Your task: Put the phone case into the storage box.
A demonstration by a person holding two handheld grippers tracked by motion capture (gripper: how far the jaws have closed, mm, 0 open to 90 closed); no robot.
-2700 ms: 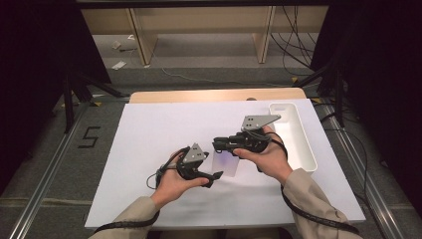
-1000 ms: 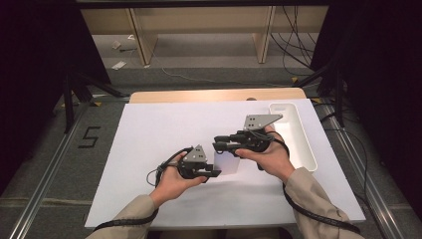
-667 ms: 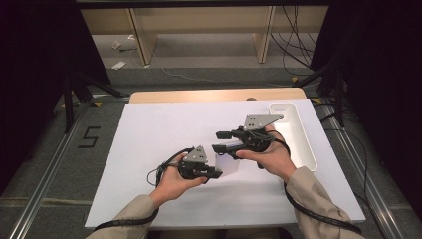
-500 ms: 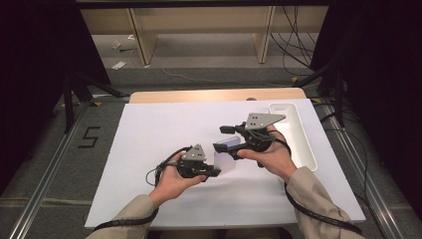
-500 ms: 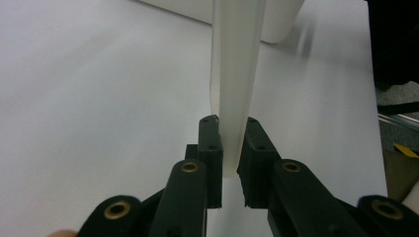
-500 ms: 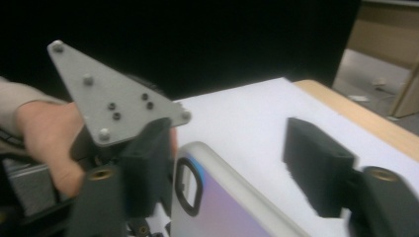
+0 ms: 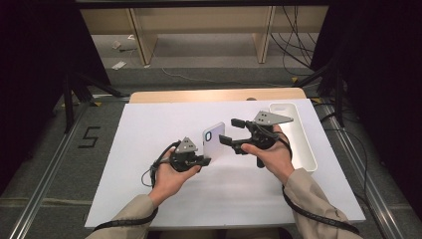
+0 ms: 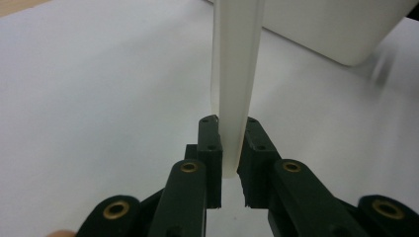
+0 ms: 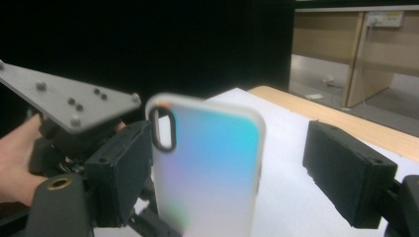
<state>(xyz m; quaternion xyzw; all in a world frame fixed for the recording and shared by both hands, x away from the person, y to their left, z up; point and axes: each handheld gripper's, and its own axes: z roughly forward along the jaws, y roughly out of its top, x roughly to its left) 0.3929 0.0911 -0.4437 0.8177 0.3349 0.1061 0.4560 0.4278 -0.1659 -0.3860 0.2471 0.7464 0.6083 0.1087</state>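
A white phone case (image 7: 213, 140) is held upright above the white table (image 7: 149, 129), its lower edge clamped between the fingers of the left gripper (image 7: 203, 162). The right gripper (image 7: 232, 133) is seen just beside the case, jaws having just been opening, spread apart and not pressing it. A white tray (image 7: 307, 149) lies beyond.

So the right hand-held gripper (image 7: 233, 137) let go of the phone case (image 7: 213, 141), its jaws just opened wide and it backed off toward the white tray (image 7: 308, 154). The left hand-held gripper (image 7: 205, 161) tipped the case upright by its bottom edge.
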